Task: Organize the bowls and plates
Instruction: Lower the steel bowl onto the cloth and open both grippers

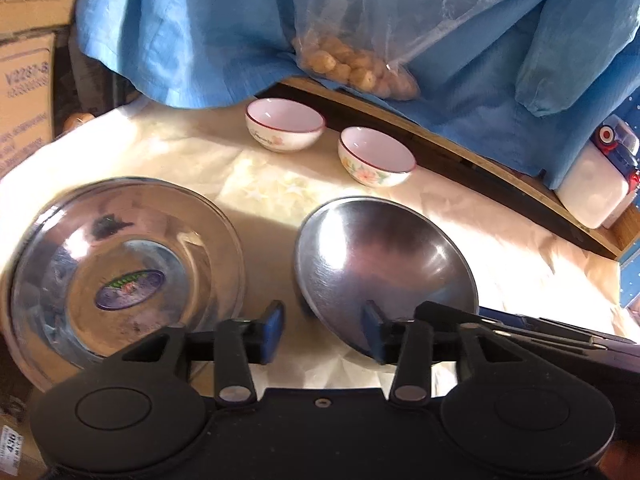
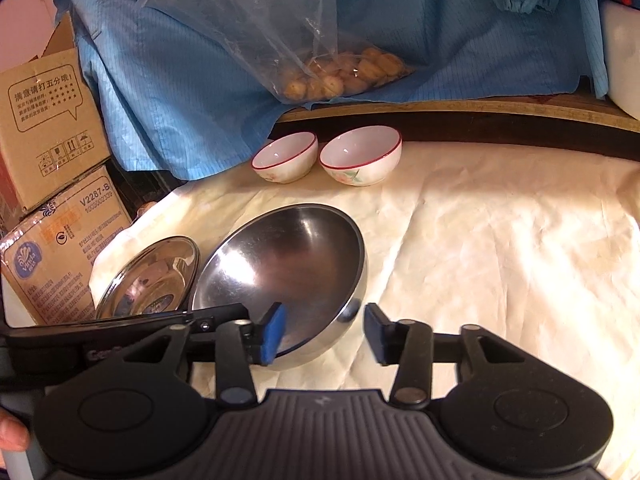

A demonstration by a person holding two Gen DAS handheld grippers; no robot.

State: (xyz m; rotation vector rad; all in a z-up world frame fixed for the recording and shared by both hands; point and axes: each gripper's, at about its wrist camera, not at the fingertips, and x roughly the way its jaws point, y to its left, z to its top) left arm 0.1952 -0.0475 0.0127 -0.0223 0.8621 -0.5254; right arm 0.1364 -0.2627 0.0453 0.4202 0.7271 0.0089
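Observation:
A shiny steel plate [image 1: 120, 264] with a blue sticker lies at the left on the cream cloth. A steel bowl [image 1: 384, 264] sits to its right, tilted. My left gripper [image 1: 322, 330] stands open across the bowl's near left rim, one pad over the bowl and the other outside, neither pressing. In the right wrist view my right gripper [image 2: 325, 332] is open too: its left pad is inside the steel bowl [image 2: 288, 264], its right pad just outside the wall. The steel plate [image 2: 148, 280] shows beyond. Two small flowered ceramic bowls [image 1: 285, 124] [image 1: 376, 156] stand side by side at the back.
A plastic bag of round snacks [image 2: 332, 76] and a blue garment [image 2: 168, 92] hang over a wooden ledge [image 2: 480, 108] behind the bowls. Cardboard boxes [image 2: 44, 120] are stacked at the left. A white container [image 1: 592, 192] stands at the right.

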